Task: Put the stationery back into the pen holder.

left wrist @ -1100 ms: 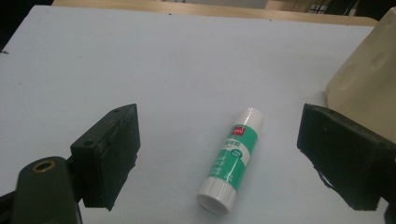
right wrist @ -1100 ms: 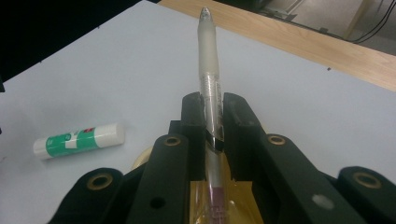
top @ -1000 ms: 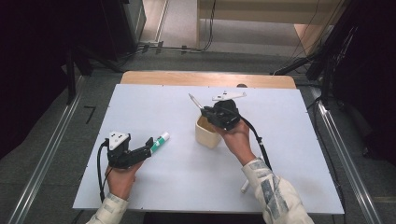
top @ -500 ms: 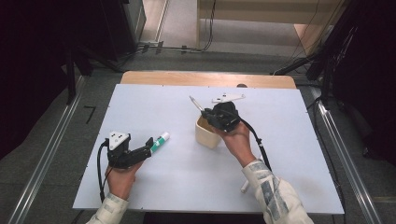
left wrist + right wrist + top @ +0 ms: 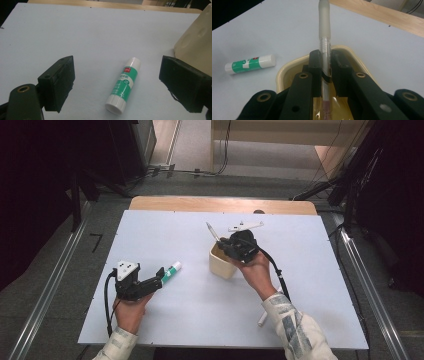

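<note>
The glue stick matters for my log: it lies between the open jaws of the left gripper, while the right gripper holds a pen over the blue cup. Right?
Nearly: the cup is cream, as the right gripper view shows. The glue stick, left gripper, right gripper and pen are as stated.

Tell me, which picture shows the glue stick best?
The left gripper view: the glue stick lies close up between the open jaws, label showing. The right gripper view shows it small beside the cup; the high view shows it tiny.

pen (image 5: 324, 37): tip cut off at top edge | cup (image 5: 197, 47): cropped right
</note>
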Motion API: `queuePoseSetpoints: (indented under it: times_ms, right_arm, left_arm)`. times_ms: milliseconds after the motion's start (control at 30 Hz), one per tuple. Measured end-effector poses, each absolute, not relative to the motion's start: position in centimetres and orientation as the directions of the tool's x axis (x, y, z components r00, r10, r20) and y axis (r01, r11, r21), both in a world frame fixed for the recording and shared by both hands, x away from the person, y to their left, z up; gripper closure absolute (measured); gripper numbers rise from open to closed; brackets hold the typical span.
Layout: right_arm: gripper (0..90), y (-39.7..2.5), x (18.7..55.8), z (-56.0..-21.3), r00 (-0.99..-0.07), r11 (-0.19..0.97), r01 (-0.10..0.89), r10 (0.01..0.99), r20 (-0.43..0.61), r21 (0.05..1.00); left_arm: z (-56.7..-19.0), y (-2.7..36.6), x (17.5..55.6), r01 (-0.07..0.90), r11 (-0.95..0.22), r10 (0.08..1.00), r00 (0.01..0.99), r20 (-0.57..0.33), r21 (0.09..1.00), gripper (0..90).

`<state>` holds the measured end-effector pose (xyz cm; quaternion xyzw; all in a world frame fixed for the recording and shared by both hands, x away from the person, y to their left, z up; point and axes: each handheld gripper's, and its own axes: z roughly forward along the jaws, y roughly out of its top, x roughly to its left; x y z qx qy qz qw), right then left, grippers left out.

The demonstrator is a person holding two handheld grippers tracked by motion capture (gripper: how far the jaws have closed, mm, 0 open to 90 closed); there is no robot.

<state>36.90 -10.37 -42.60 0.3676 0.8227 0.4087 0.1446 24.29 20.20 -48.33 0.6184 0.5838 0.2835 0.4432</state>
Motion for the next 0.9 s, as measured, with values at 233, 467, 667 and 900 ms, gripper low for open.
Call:
queuePoseSetpoints:
  times_ms: [233,467,667,900]
  right_arm:
    - [71.7,-10.7,36.9,-42.8,-0.687,0.387,0.5,0.722,0.083,0.775]
    - [64.4,-11.1,36.7,-42.5,-0.693,0.384,0.493,0.715,0.086,0.78]
    - [55.4,-11.7,36.6,-42.4,-0.703,0.38,0.493,0.704,0.101,0.783]
    - [48.6,-12.4,36.3,-42.3,-0.707,0.368,0.489,0.699,0.111,0.791]
  left_arm:
    - [-48.3,20.2,24.3,0.472,0.076,0.973,0.156,-0.168,0.878,14.2]
    - [-48.3,20.2,24.3,0.472,0.075,0.974,0.156,-0.167,0.878,14.2]
    - [-48.4,20.2,24.3,0.472,0.073,0.973,0.158,-0.166,0.879,14.2]
    - [-48.4,20.2,24.3,0.471,0.073,0.974,0.157,-0.165,0.879,14.2]
